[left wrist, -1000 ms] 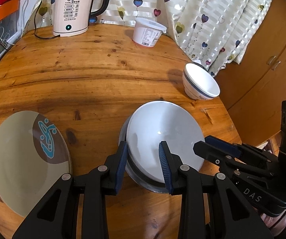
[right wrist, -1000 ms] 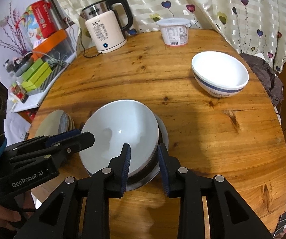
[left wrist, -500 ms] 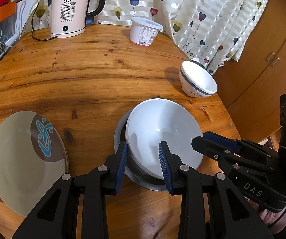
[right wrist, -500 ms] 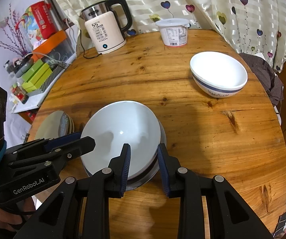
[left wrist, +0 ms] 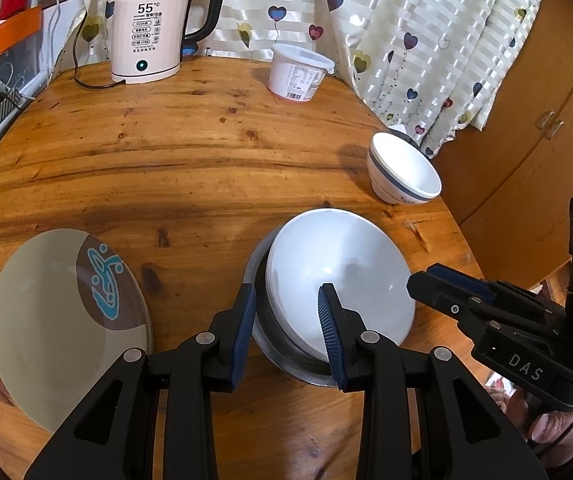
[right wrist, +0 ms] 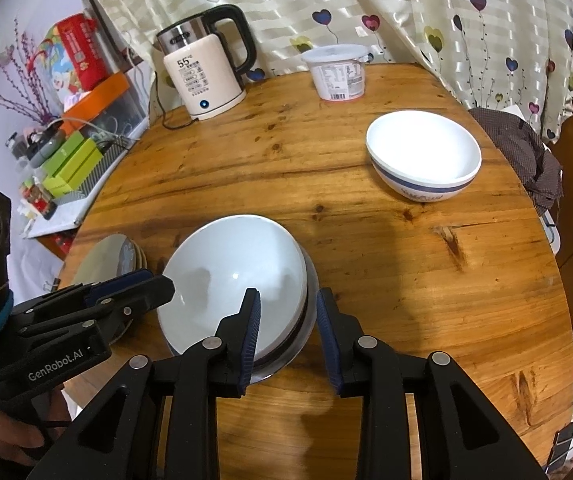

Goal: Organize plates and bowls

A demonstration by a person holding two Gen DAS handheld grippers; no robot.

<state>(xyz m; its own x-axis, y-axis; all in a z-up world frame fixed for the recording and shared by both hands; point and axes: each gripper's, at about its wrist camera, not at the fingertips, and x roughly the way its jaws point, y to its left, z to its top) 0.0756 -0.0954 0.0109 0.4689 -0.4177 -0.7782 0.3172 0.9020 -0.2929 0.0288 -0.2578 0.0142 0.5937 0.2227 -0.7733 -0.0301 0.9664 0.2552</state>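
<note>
Both tongs, left (left wrist: 286, 320) and right (right wrist: 288, 326), straddle the white bowl's (left wrist: 338, 280) rims, half-open, gripping nothing; squeeze evenly, lift level.

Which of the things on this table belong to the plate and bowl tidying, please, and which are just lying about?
For the job: white bowl, metal bowl under it, blue-banded bowl, patterned plate.

Lying about: kettle, lidded tub.
</note>
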